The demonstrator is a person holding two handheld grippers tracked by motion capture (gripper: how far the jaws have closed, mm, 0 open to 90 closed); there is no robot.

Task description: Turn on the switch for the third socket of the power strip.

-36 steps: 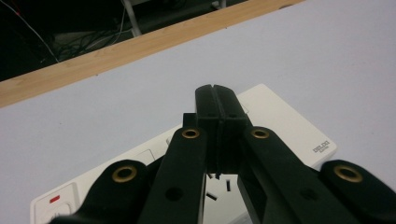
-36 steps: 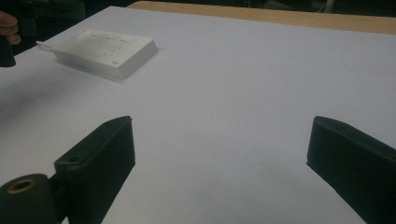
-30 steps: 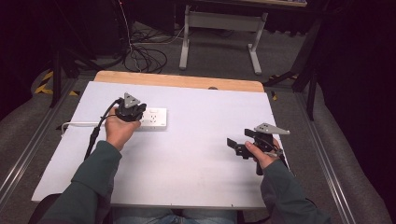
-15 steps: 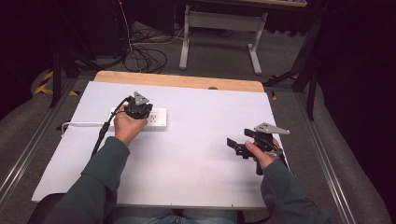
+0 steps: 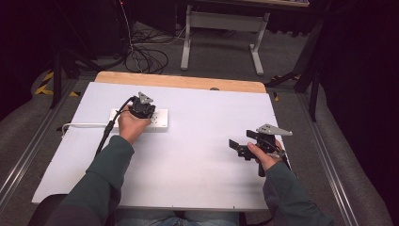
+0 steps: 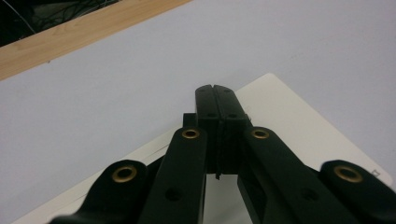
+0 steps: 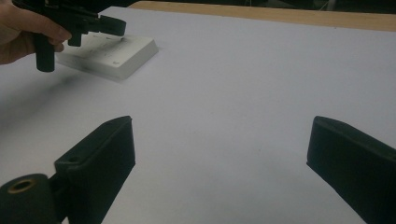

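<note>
A: Power strip point(image 5: 157, 119): white, lying flat on your white surface point(image 5: 197, 155), left of centre toward the far wooden edge.

B: Your left tool point(image 6: 217, 100)?

A: Jaws pressed together, nothing between them, tips over the strip's top.

B: Your right tool point(image 7: 219, 154)?

A: Jaws standing wide apart, nothing between them, well apart from the strip.

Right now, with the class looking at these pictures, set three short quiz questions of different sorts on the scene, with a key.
1. True or false: the left tongs are shut.
2. Which thing lies under the left tongs: A a white power strip, B a red cup, C a book?
3. Fill in: the right tongs stand ____ above the bare white table.
Key: 1 true; 2 A; 3 open.
</note>
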